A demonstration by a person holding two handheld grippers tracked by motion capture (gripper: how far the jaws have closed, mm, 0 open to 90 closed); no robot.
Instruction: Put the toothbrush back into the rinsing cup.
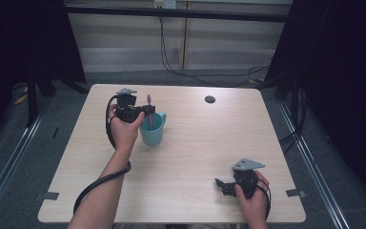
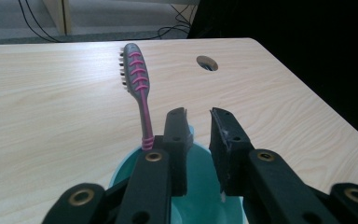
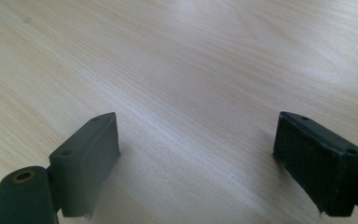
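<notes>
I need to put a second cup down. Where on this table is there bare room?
Free: the wide stretch between the teal cup and the right gripper, and the table right of the cup, below the cable hole. Crowded: around the cup, with toothbrush and left gripper.

We see a light wooden table [image 1: 186,157] with a round cable hole [image 1: 210,99] near its far edge, right of centre. Beyond the far edge, black cables [image 1: 195,74] trail over a grey floor [image 1: 124,76], and dark curtains [image 1: 343,71] hang at left and right.
</notes>
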